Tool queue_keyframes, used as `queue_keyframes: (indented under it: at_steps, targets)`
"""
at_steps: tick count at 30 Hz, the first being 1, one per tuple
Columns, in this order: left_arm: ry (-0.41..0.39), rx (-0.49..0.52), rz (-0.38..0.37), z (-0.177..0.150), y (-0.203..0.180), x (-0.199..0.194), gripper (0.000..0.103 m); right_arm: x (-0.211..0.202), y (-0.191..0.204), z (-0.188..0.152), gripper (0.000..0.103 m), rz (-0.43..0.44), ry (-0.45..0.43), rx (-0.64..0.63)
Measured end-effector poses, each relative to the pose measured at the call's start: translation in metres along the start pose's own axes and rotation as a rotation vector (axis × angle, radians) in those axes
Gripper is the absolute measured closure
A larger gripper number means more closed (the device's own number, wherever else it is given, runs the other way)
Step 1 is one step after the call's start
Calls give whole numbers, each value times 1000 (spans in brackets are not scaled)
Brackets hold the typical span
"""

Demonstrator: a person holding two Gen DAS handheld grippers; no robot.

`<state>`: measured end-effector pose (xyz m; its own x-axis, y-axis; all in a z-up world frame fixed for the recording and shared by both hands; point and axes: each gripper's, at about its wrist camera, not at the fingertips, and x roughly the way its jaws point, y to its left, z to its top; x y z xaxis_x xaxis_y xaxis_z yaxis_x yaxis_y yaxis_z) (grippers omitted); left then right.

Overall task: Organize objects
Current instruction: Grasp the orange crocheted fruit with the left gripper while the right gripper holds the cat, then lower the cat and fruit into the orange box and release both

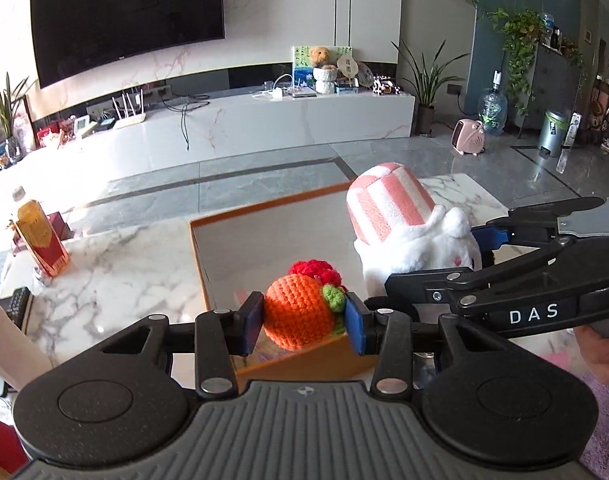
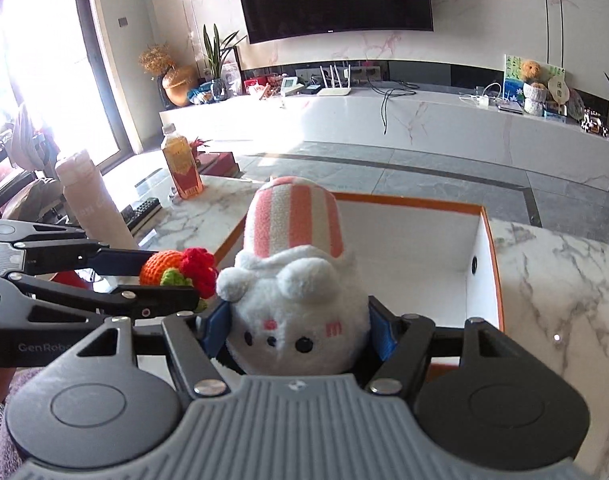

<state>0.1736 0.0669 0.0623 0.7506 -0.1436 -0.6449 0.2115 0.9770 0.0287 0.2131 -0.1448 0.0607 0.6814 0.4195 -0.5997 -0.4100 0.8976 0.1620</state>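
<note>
Left gripper point(image 1: 303, 317) is squeezing a crocheted orange toy point(image 1: 298, 310) right over the orange-rimmed box's point(image 1: 196, 248) near edge. Right gripper point(image 2: 298, 330) is clamping a white plush bunny point(image 2: 296, 300) with a pink striped hat, hovering over the same box beside it

A large dark television point(image 1: 124, 12) hangs on the marble wall above a long white media console point(image 2: 404, 120), the floor point(image 1: 264, 172) has grey tiles, and bright sunlight enters through the window point(image 2: 44, 60).

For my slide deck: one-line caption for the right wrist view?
Right hand-held gripper holds a white plush toy over an orange-rimmed box.
</note>
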Motion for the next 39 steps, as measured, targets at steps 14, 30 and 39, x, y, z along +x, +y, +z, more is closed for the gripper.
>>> queue_keyframes:
  at_steps: [14, 30, 39]
  targets:
    - [67, 27, 127, 32, 39, 59, 54, 118, -3, 50, 33, 0, 53, -237]
    - [91, 33, 76, 33, 62, 97, 54, 220, -3, 57, 33, 146, 275, -739]
    - [95, 31, 61, 34, 65, 111, 53, 261, -1, 56, 28, 138, 341, -793]
